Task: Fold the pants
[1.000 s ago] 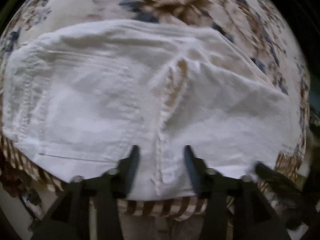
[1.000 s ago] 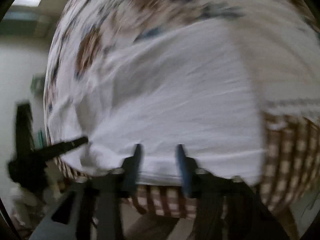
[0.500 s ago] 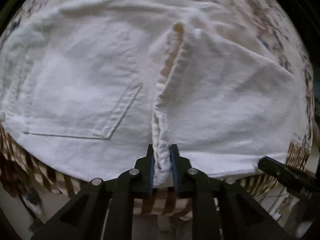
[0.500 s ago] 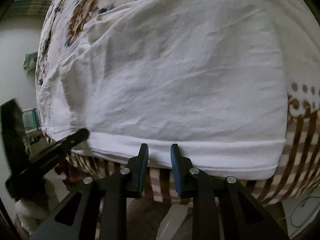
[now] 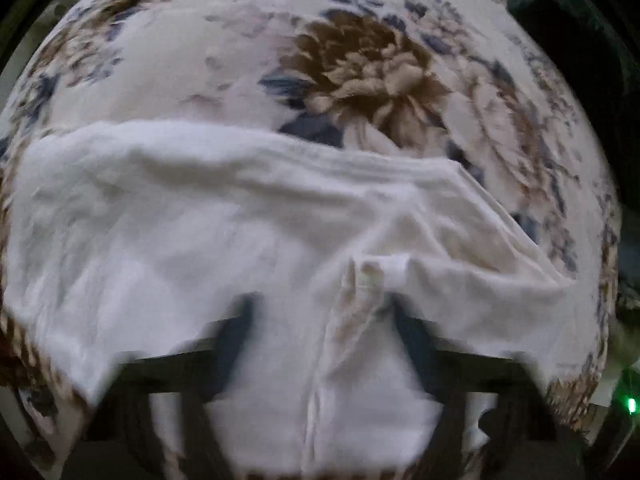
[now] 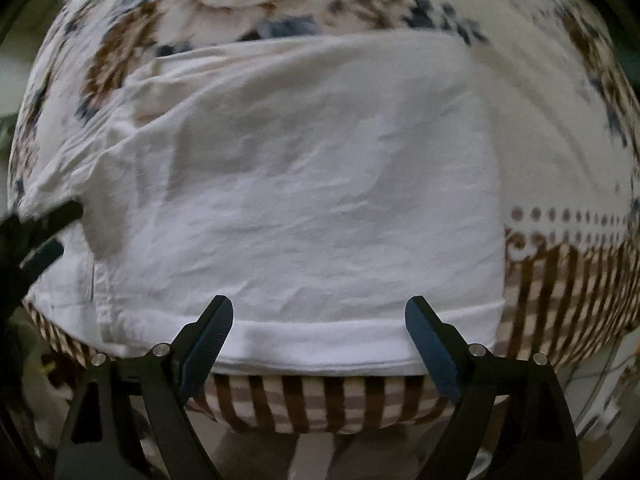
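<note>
So the white pants (image 5: 224,240) are lying on the floral bedspread (image 5: 360,64), close to the near edge of the bed where the brown striped border hangs down. Left side first: half a second ago the left hand-held gripper (image 5: 320,320) was pinched tight on that thick centre seam (image 5: 352,312), now its fingers are spread wide either side of it and the seam sits loose between them, not held. The left view has also pulled back, since way more bedspread shows across the top of the frame than before. Moving right, same story: the right hand-held gripper (image 6: 320,328) was nearly closed at the folded hem (image 6: 320,344), and now its fingers are spread wide, with the hem between them but nothing clamped. My read is both just let go, so a fold has been laid down and the next grab hasn't started. Hard to say more, because the left view is badly smeared and its fingers are just dark streaks, and cloth covers the bottom of that frame. The far left edge of the pants is cut off in the right view, behind the other gripper's dark tips.
</note>
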Motion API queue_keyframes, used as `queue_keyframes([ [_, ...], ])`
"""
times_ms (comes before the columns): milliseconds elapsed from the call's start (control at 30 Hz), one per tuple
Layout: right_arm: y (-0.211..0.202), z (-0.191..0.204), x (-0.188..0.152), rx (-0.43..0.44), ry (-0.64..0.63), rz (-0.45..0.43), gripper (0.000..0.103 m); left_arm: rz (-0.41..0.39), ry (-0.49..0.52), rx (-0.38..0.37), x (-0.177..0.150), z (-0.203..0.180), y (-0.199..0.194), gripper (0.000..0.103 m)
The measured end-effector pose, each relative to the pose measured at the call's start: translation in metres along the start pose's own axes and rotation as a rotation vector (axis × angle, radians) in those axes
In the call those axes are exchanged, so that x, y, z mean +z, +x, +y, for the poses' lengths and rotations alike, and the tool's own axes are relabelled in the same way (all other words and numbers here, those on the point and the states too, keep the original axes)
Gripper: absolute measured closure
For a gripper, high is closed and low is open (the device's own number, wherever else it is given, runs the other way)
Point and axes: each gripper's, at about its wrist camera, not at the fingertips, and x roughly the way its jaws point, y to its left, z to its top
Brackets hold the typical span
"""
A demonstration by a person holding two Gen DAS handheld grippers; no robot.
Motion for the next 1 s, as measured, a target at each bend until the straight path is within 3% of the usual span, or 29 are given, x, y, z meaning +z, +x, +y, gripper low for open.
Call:
queue_keyframes([
  [67, 0.003, -0.003, 0.004, -0.010, 0.022, -0.003, 0.013, 0.036, 0.012, -0.012, 0.003, -0.001, 0.016, 0.074],
  [167, 0.005, -0.002, 0.011, -0.023, 0.039, -0.003, 0.013, 0.028, 0.085, 0.010, -0.001, -0.014, 0.015, 0.074],
  [267, 0.002, 0.001, 0.018, -0.047, 0.034, -0.016, 0.013, 0.030, 0.052, -0.014, -0.002, -0.015, -0.002, 0.072],
  [300, 0.000, 0.002, 0.021, -0.057, 0.031, -0.022, 0.013, 0.021, 0.039, -0.015, -0.004, -0.013, -0.012, 0.063],
  [367, -0.004, 0.007, 0.026, -0.063, 0.027, -0.027, 0.013, 0.003, 0.016, -0.001, -0.015, -0.002, -0.033, 0.026],
  [400, -0.006, 0.008, 0.031, -0.070, 0.023, -0.030, 0.013, -0.002, 0.005, -0.008, -0.018, 0.003, -0.037, 0.002],
  [533, -0.023, 0.025, 0.039, -0.079, 0.004, -0.040, 0.013, -0.048, -0.132, -0.071, -0.034, 0.043, -0.057, 0.000],
  [633, -0.032, 0.036, 0.033, -0.078, 0.004, -0.050, 0.013, -0.072, -0.332, -0.116, -0.049, 0.086, -0.060, 0.001],
  [867, -0.039, 0.101, 0.032, -0.092, -0.056, -0.065, 0.013, -0.154, -0.761, -0.080, -0.098, 0.187, -0.065, 0.001],
  [933, -0.037, 0.123, 0.032, -0.141, -0.100, -0.079, 0.013, -0.167, -0.857, -0.096, -0.103, 0.206, -0.054, 0.003],
  [1000, -0.036, 0.143, 0.031, -0.257, -0.157, -0.121, 0.013, -0.192, -0.917, -0.112, -0.104, 0.222, -0.047, 0.009],
])
